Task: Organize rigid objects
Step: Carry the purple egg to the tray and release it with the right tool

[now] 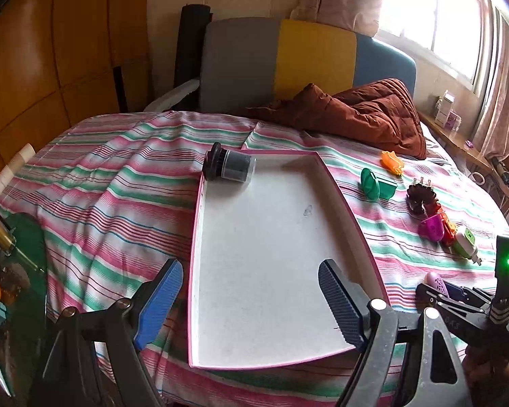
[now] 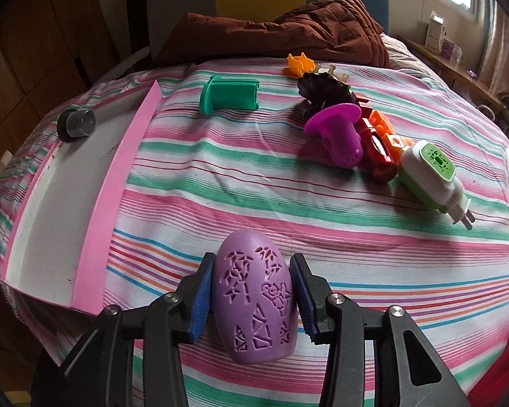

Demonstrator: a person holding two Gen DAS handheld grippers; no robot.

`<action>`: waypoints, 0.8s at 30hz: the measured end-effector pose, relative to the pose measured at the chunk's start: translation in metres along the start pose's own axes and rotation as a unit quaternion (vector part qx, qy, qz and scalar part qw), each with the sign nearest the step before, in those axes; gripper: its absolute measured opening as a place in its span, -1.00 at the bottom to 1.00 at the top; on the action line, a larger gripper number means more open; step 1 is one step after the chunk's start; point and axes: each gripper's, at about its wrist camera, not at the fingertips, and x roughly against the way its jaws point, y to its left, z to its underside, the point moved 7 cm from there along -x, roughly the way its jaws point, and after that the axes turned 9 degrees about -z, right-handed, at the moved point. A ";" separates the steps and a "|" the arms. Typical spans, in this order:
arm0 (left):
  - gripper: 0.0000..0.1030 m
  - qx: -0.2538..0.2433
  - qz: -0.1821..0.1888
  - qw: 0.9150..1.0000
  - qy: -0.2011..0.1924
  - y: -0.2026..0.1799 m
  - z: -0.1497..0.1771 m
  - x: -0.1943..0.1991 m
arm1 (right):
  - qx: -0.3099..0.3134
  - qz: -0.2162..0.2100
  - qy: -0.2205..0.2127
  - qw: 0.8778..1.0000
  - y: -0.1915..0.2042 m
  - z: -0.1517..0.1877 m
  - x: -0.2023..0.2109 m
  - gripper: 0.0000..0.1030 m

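Note:
A pink-rimmed white tray [image 1: 342, 200] [image 2: 118, 183] lies on the striped bedspread, with a black-lidded grey jar [image 1: 229, 167] [image 2: 77, 124] lying on its side in its far corner. My left gripper [image 1: 251, 300] hangs open over the tray's near end, nothing between its fingers. My right gripper [image 2: 252, 296] is shut on a purple egg-shaped case with cut-out patterns [image 2: 252, 305] [image 1: 436, 281], held above the bedspread just right of the tray. In the left wrist view the right gripper [image 1: 439, 293] shows at the lower right.
Loose items lie right of the tray: a green holder [image 2: 229, 96] [image 1: 378, 183], an orange piece [image 2: 300, 64] [image 1: 392, 162], a dark claw clip [image 2: 324, 93] [image 1: 420, 196], a magenta strainer [image 2: 337, 132] [image 1: 431, 227], red and orange toys [image 2: 378, 149], a green-white plug [image 2: 431, 176] [image 1: 465, 242]. A brown quilt [image 1: 356, 115] lies behind.

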 end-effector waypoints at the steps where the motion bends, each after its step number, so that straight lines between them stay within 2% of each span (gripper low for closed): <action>1: 0.63 -0.001 0.000 1.000 -0.001 0.000 0.000 0.000 | -0.002 -0.001 0.000 1.000 0.001 0.000 0.000 -0.14; 6: 0.63 -0.006 -0.005 1.000 -0.001 0.003 0.002 0.000 | -0.026 -0.021 -0.003 0.999 0.006 -0.006 0.005 -0.14; 14: 0.63 -0.004 -0.008 1.000 0.003 0.012 0.007 -0.004 | 0.007 -0.045 -0.032 0.998 0.044 -0.028 0.025 -0.15; 24: 0.63 0.009 -0.013 1.000 0.009 0.029 0.010 -0.007 | 0.046 -0.102 -0.024 0.993 0.107 -0.052 0.024 -0.15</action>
